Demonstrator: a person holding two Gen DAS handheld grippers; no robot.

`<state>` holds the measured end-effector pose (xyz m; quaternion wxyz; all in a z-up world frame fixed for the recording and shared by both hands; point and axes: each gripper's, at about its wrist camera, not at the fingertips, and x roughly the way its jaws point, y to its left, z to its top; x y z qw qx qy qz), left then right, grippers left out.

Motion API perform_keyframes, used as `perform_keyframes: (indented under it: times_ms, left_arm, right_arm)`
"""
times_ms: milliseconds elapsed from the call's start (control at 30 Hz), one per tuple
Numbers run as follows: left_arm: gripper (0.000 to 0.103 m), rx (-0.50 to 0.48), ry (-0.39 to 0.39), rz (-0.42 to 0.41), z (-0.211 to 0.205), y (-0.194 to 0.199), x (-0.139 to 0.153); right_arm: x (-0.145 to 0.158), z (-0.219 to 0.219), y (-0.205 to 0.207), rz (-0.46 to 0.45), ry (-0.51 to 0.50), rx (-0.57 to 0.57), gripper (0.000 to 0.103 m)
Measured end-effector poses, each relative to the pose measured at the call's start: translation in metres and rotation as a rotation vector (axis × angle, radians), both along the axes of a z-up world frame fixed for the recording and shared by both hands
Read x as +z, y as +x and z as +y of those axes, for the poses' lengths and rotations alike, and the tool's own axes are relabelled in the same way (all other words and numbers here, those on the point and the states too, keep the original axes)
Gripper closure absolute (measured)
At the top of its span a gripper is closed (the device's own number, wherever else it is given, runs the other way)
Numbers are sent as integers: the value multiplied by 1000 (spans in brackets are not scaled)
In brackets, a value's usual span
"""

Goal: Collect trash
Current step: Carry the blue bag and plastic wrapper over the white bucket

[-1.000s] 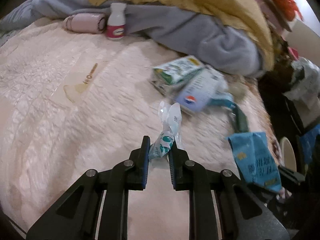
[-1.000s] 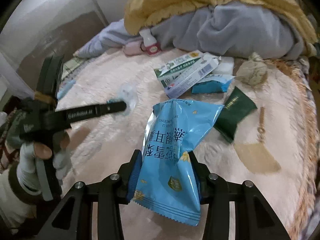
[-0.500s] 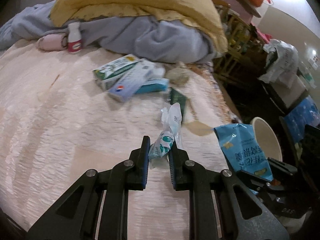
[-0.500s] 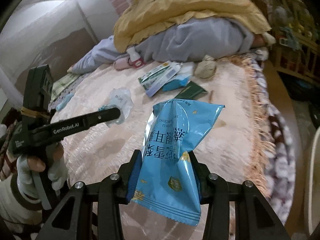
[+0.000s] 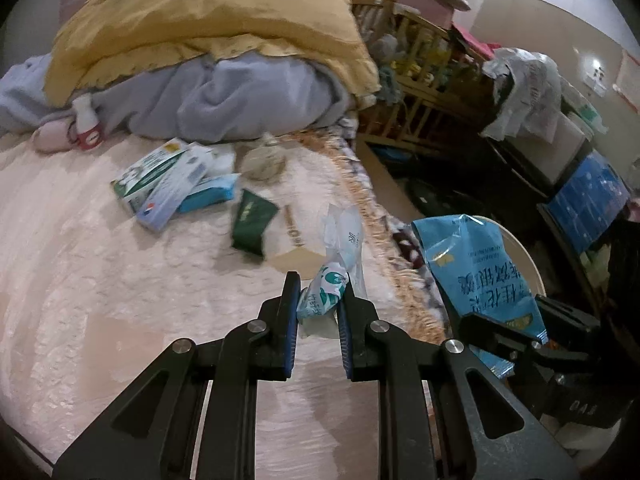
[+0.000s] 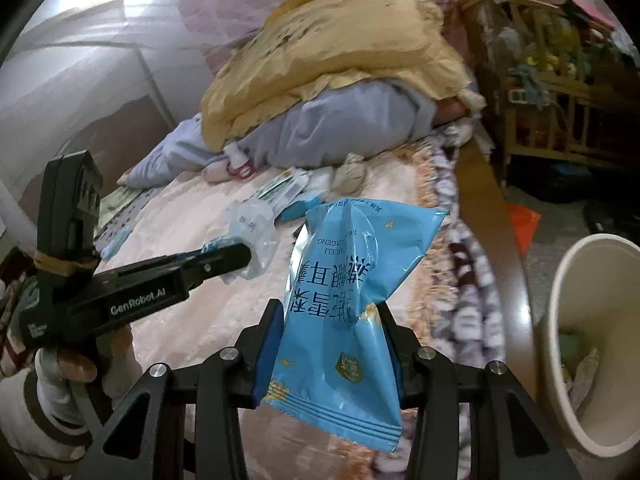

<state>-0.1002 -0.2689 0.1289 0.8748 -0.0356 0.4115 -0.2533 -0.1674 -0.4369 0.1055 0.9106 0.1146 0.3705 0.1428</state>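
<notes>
Wrappers clamped: left gripper holds clear wrapper, right gripper blue packet; either, apparently light, may miss bin.

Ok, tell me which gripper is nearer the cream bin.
Right. The right gripper, holding the blue snack bag, is beside the cream bin; the left gripper, holding a clear wrapper, is farther over the bed.

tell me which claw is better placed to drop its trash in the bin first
Right, probably. The right claw grips the blue snack bag with the cream bin open just beside it. The left claw, pinching a clear crumpled wrapper, sits farther over the bed.
</notes>
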Motion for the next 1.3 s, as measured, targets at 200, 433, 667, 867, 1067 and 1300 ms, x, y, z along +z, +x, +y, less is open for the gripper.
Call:
perform_keyframes:
  times_ms: [200,433,667,867,1067,1300]
  left_arm:
    - [88,-42,9,-18,-25,-4,4]
    - [88,-79,28,-30,-49,-8,4]
    - [88,-118,33,-31,-71,-10,3]
    - [88,-157,14,-14,-91,-11,2]
    - [88,-193,17,-10,-113,-12,1]
    - [88,-239,23,-8,-142,-15,-2]
  right_arm:
    - [4,-30,-7,-7,17,-66,60]
    - [4,-50,-15,-12,29,-105,60]
    - [5,-67,-19,-18,30,-140,60]
    - [4,-89,-25,-18,34,-191,60]
    - [-1,-112,-31,-8,50,-245,60]
    - [-3,-136,-37,-4,65,-297,60]
